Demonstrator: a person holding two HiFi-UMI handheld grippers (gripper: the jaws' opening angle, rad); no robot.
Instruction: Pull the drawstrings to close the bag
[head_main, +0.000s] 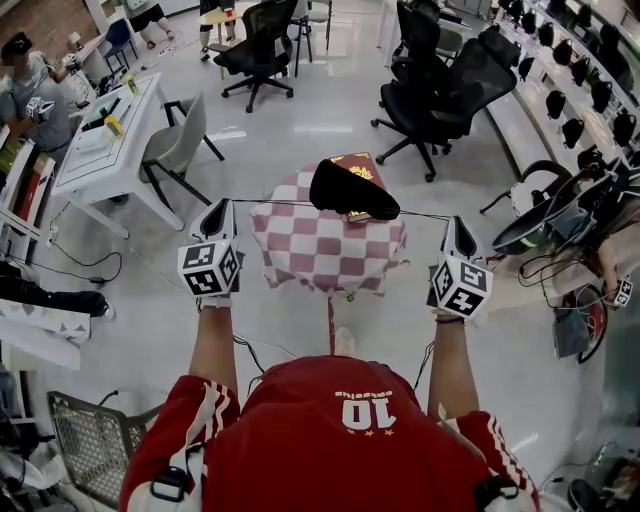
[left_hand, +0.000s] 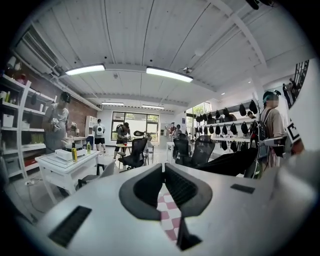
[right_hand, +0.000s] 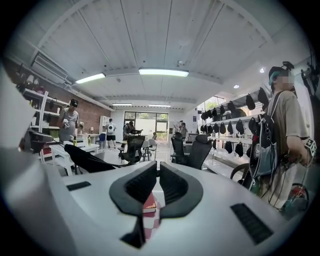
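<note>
Head view: your left gripper (head_main: 218, 208) and right gripper (head_main: 455, 222) held well apart, black drawstring bag (head_main: 352, 190) between them over checkered table (head_main: 325, 250); left drawstring (head_main: 280, 200) and right drawstring (head_main: 425, 215) run taut to your jaw tips
Left gripper view: jaws pinched together on cord, bag (left_hand: 230, 162) off to right
Right gripper view: jaws near-closed, clamping cord, bag (right_hand: 87, 159) off to left

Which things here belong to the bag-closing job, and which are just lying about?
Job: black fabric bag; thin dark drawstrings, pulled taut; left gripper and right gripper, each shut on one.

Lying about: red-and-white checked table; red book; black office chairs; white desk.
</note>
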